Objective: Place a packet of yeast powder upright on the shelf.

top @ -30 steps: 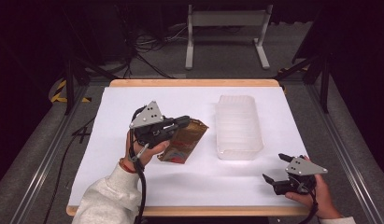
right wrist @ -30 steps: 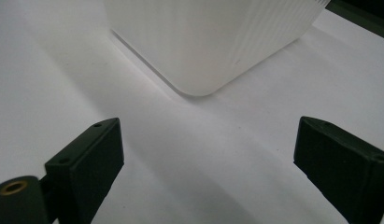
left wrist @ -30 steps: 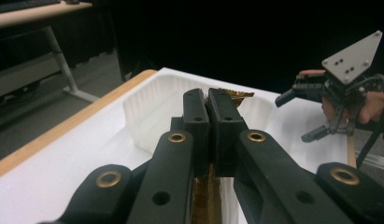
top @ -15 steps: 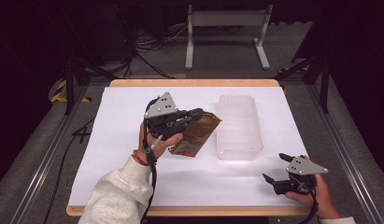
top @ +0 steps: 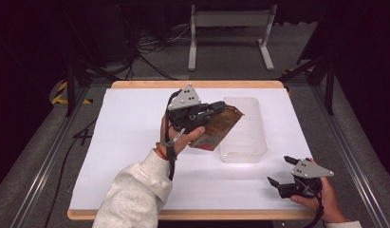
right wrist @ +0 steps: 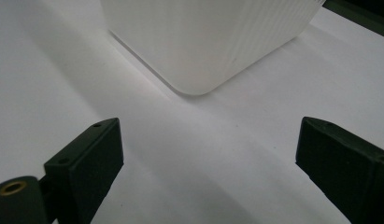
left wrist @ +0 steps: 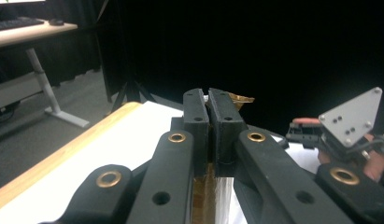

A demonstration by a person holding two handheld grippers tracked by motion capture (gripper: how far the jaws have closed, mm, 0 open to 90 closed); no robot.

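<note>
Lifting a brown foil packet (top: pixel 216 129) off the white-covered table (top: pixel 131 142), the left gripper (top: pixel 215 110) has its jaws pinched together on the packet's edge, as the left gripper view confirms, with a gold corner of the packet (left wrist: pixel 240 98) poking above the closed black jaws; against the frames from a second ago, the packet has travelled from beside the clear plastic tray (top: pixel 245 142) to a spot overlapping the tray's near-left rim, tilted and clear of the table; that shift suggests the packet is being carried to the tray and the drop is close, though not yet made; the right gripper (top: pixel 279 170) rests near the tray's front-right corner, jaws apart and holding nothing, the tray (right wrist: pixel 203 42) just ahead of it.
</note>
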